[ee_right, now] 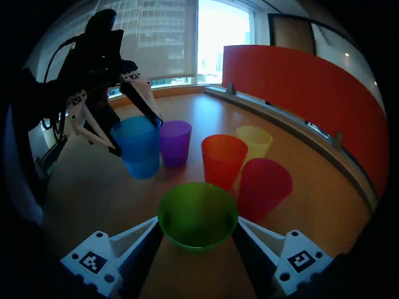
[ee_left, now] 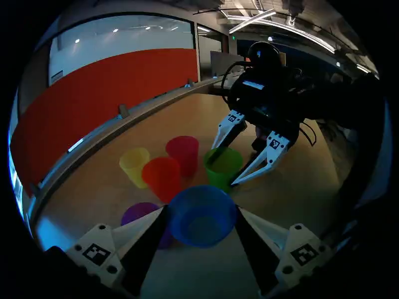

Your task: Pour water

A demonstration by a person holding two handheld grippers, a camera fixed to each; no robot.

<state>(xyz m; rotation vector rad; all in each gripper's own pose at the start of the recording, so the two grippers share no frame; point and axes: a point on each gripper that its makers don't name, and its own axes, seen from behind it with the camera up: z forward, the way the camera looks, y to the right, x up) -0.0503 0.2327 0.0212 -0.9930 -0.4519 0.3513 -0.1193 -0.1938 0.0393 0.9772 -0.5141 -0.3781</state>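
The blue cup (ee_left: 202, 224) is clamped in the left gripper (ee_left: 202, 210) and the green cup (ee_right: 197, 209) in the right gripper (ee_right: 198, 221). Both are held roughly upright and close together, probably so a pour can be lined up. Blue's inside is seen in the left gripper view (water can't be told), and its side, just beside the purple cup (ee_right: 174, 142), in the right gripper view.

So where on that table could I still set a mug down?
Bare wood stretches beyond the green cup toward the table's far end, and between the red cup and the orange-red divider. The middle is crowded: six cups huddle, the left hand-held gripper on the blue cup, the right hand-held gripper on the green.
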